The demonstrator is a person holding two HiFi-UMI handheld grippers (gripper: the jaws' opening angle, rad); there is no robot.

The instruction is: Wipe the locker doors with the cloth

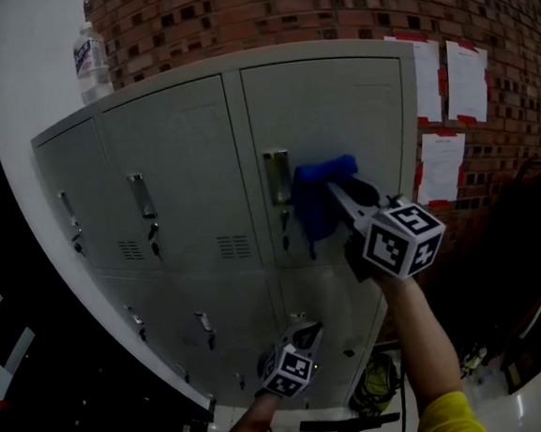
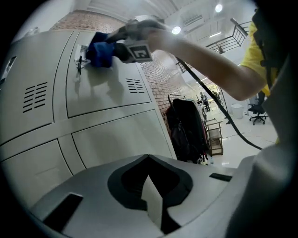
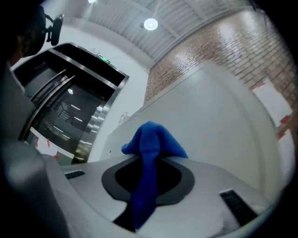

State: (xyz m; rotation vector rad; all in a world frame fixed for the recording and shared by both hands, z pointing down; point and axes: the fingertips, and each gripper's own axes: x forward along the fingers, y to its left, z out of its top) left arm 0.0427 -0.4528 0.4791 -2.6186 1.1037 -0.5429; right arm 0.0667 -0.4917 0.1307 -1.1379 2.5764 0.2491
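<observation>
A bank of grey lockers fills the head view. My right gripper is shut on a blue cloth and presses it on the upper right locker door, just right of its metal handle. In the right gripper view the cloth bunches ahead of the jaws and hangs down between them. The left gripper view shows the same cloth high up on the door. My left gripper hangs lower, by the bottom locker door, jaws together and holding nothing.
A water bottle stands on top of the lockers. Paper sheets are taped to the brick wall at the right. A rack with dark bags stands right of the lockers. A white curved wall borders the left.
</observation>
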